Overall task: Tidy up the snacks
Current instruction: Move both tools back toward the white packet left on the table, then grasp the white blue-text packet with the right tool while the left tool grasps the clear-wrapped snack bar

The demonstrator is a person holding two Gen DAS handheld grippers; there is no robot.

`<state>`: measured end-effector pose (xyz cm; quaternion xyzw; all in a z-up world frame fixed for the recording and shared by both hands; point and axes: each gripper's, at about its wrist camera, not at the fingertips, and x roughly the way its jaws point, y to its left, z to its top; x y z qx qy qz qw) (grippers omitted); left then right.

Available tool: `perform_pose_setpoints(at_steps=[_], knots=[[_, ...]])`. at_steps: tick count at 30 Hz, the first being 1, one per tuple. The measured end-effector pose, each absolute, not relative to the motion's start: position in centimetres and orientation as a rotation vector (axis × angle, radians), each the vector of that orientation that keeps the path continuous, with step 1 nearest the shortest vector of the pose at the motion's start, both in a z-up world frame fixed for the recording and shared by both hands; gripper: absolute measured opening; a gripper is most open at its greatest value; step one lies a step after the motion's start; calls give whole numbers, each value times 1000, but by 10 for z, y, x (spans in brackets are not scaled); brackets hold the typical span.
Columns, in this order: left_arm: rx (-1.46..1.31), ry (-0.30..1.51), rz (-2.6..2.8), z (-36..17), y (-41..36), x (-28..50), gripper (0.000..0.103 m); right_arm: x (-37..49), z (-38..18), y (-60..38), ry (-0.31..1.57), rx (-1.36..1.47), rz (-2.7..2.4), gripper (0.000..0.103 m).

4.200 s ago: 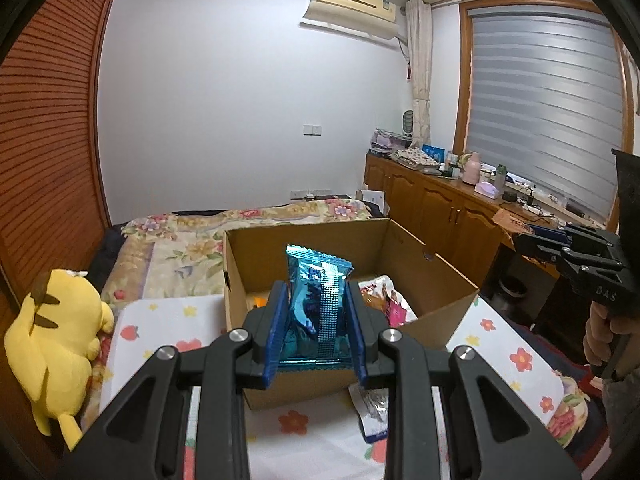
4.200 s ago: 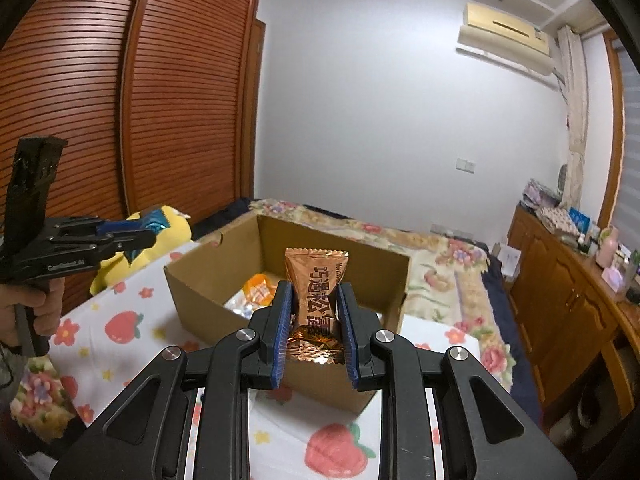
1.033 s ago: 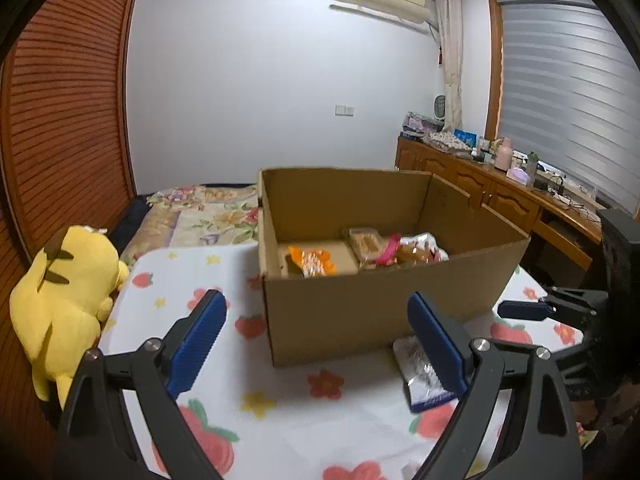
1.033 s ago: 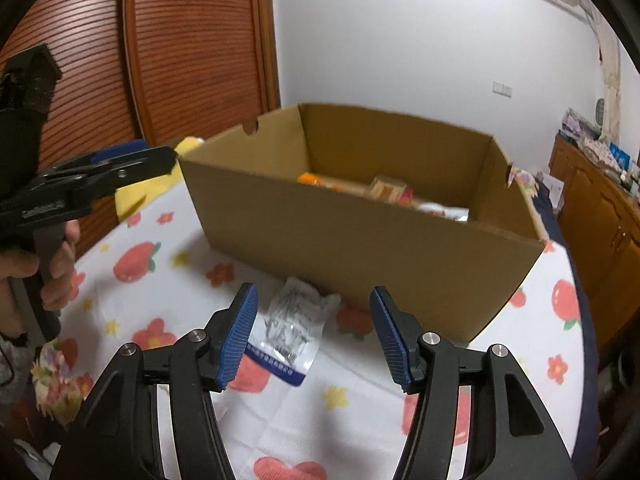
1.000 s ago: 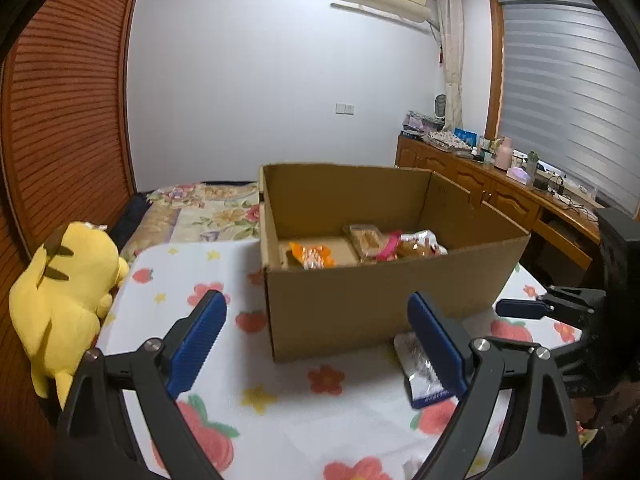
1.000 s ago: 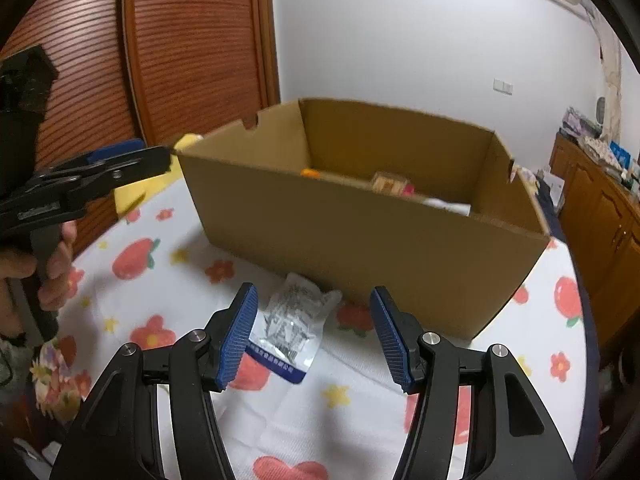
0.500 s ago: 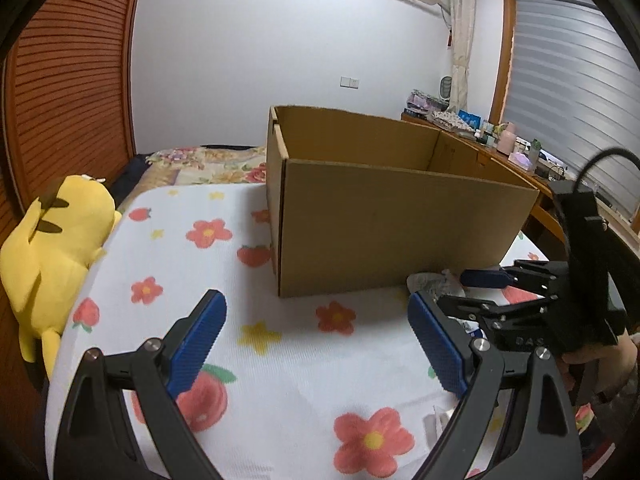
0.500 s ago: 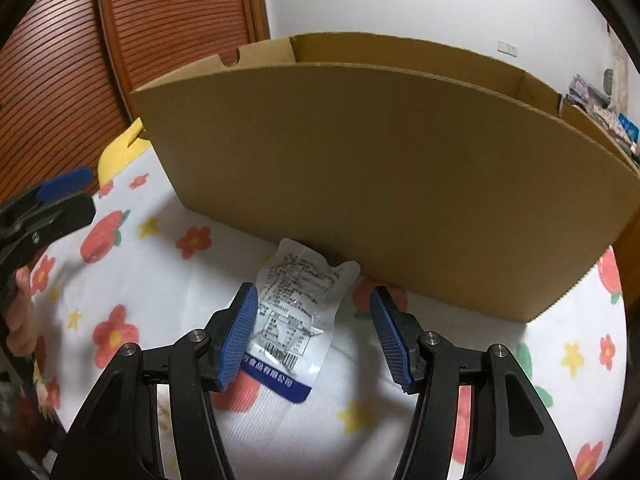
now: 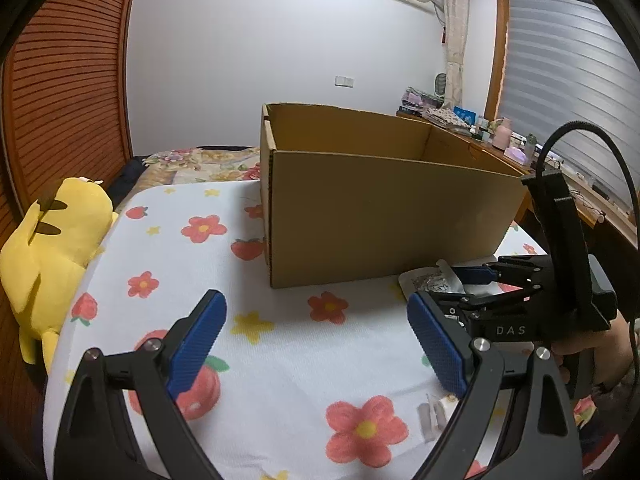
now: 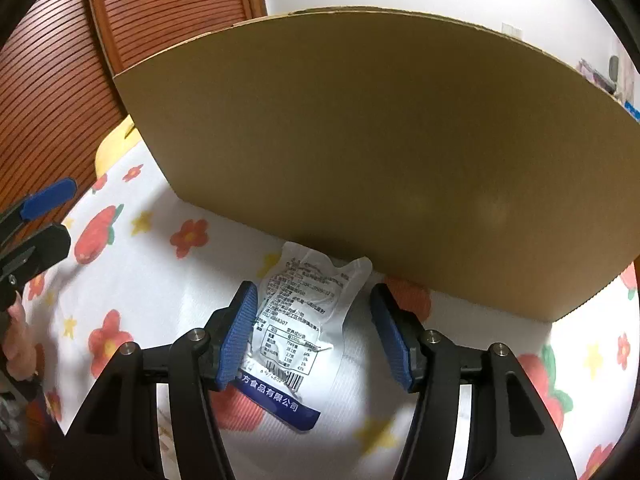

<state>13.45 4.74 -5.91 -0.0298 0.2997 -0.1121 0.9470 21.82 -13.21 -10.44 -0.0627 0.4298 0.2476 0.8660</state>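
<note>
A silver-white snack packet (image 10: pixel 304 312) with a blue bottom band lies printed side up on the flowered tablecloth (image 10: pixel 132 280), right against the near wall of the cardboard box (image 10: pixel 380 140). My right gripper (image 10: pixel 316 334) is open and low over the packet. Its blue pads stand on either side of the packet, the left one at the packet's edge, and neither presses on it. In the left wrist view my left gripper (image 9: pixel 316 340) is wide open and empty above the cloth. The box (image 9: pixel 380 216) is ahead of it, and the right gripper (image 9: pixel 466 288) and the packet (image 9: pixel 428 280) are to its right.
A yellow plush toy (image 9: pixel 48 232) lies at the table's left edge by the slatted wooden doors. A small clear wrapper (image 9: pixel 430 416) lies on the cloth near my left gripper's right finger. A hand (image 9: pixel 584 348) holds the right gripper. The box's inside is hidden.
Both grippers held snacks over the box four seconds ago and are now empty. In the last second both sank toward the table, and the right one came down around the packet.
</note>
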Motion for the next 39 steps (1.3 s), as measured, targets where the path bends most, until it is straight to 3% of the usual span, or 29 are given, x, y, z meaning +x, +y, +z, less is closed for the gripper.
perform_pose_setpoints(at_steps=[2,7,39], knots=[[-59,616,-232,-61,45,134,93,216,-104,-132,898,-139,518,59],[-54,629,-243,-64,40,134,93,211,-104,-128,902,-135,547,41],[226,843,-478,-98,-33,104,92,165,-89,-226,838,-26,473,40]])
